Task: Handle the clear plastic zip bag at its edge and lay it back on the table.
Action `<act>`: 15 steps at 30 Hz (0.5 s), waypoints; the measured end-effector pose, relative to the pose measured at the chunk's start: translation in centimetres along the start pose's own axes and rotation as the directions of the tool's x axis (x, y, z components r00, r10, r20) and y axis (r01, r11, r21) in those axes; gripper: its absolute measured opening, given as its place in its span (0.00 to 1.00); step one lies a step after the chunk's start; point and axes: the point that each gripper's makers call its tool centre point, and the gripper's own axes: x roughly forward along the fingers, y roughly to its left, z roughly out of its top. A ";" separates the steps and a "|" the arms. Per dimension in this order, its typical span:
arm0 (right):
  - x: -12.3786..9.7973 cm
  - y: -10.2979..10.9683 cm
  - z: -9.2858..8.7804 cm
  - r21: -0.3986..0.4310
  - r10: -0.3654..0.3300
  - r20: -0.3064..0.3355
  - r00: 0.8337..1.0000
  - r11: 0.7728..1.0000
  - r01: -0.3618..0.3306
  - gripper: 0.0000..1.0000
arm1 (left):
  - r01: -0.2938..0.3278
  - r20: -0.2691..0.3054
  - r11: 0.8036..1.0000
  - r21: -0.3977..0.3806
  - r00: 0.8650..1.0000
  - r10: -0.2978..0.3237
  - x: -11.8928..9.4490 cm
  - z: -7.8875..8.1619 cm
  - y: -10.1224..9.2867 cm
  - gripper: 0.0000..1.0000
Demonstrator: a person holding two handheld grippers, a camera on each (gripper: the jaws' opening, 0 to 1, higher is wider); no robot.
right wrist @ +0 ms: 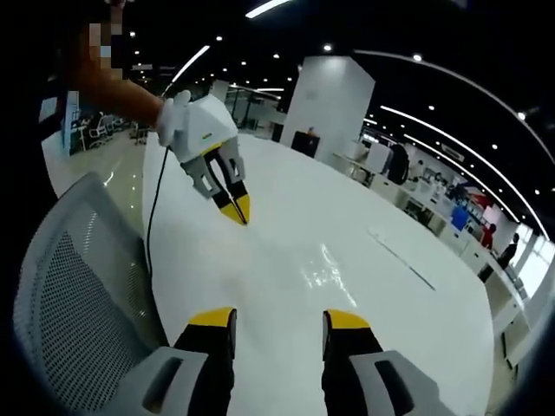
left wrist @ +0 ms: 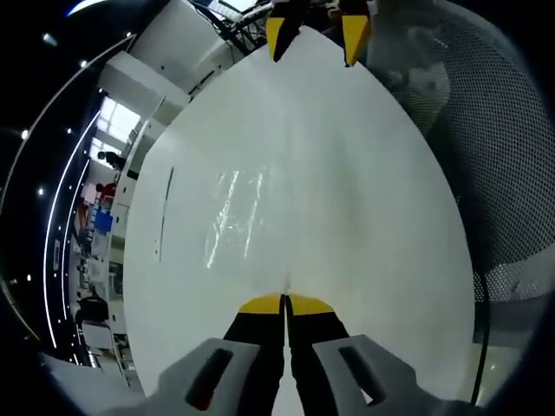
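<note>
In the left gripper view, the left gripper (left wrist: 285,301), black-armed with yellow tips, has its jaws pressed together with no gap between them; the tips meet right at the near edge of the clear plastic zip bag (left wrist: 238,212). Whether any film sits pinched between them cannot be told, since the bag is nearly invisible against the surface. The bag lies flat just ahead of those tips, a little to their left, marked by pale glare streaks and a faint dark line (left wrist: 165,212) further left that looks like its zip edge. Beyond the bag, at the far end of the broad white table (left wrist: 381,217), the right gripper (left wrist: 316,39) shows two yellow tips held apart.

In the right gripper view, the right gripper's jaws stand wide apart with nothing between them, hovering over the table (right wrist: 286,260). The bag (right wrist: 334,269) lies ahead of them, slightly to the right, as a shiny patch. Further ahead and left, the left gripper (right wrist: 236,208) points its closed yellow tips down at the tabletop, held by a white-gloved hand (right wrist: 169,121). A grey mesh chair back (right wrist: 74,286) stands to the left of the jaws.
</note>
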 end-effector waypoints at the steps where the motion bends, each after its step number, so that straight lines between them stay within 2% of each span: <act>1: 0.1 0.1 0.1 -0.007 0.006 0.001 1.000 1.000 -0.006 0.35 | 0.001 -0.004 1.000 -0.003 1.000 -0.001 -0.1 0.1 -0.1 0.00; 15: 2.0 1.1 0.9 -0.070 0.062 -0.009 0.998 0.996 -0.062 0.25 | 0.015 0.012 1.000 -0.018 1.000 -0.015 -0.8 2.5 -1.8 0.00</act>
